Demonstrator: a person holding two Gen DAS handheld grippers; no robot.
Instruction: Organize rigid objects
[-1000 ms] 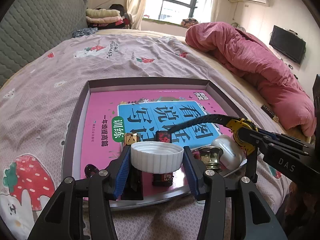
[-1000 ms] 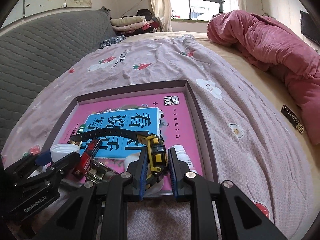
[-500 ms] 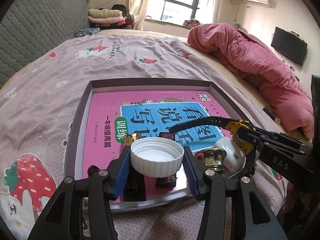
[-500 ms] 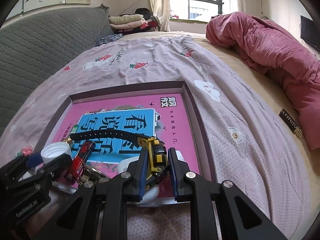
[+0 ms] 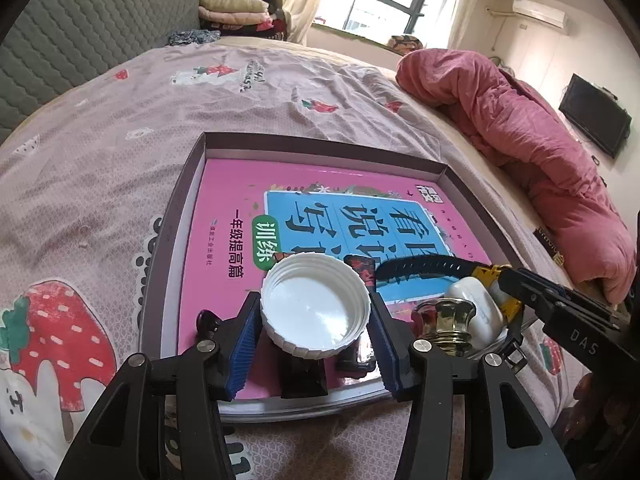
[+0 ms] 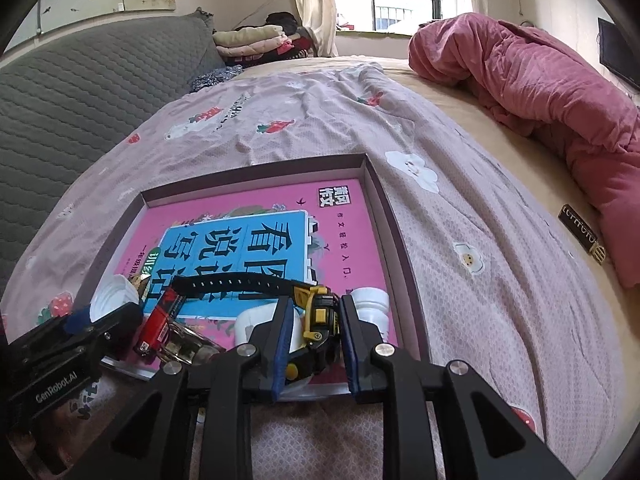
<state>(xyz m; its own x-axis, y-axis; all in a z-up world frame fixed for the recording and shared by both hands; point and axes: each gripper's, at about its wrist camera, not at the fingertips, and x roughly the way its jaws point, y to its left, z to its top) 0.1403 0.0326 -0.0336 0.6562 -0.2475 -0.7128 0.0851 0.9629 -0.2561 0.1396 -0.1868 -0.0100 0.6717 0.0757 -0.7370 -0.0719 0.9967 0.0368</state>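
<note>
My left gripper (image 5: 314,320) is shut on a white ribbed jar lid (image 5: 315,312), held open side up over the near edge of a shallow purple tray (image 5: 188,184). My right gripper (image 6: 314,326) is shut on a yellow and black watch (image 6: 318,312) whose black strap (image 6: 232,282) arcs left over the tray. The tray (image 6: 376,200) holds a pink and blue book (image 5: 320,216). On the book's near end lie a red lighter (image 6: 158,320), a brass knob (image 5: 446,318), a white case (image 5: 478,308) and a white bottle (image 6: 372,304).
The tray sits on a bed with a pink strawberry-print sheet (image 5: 120,152). A rolled pink quilt (image 5: 520,132) lies at the right. A grey padded headboard (image 6: 80,80) is at the left. A small black label (image 6: 580,232) lies on the sheet right of the tray.
Both grippers have lifted a little and tilted down with their loads; the lid's open inside now faces the left camera. The watch stays gripped.
</note>
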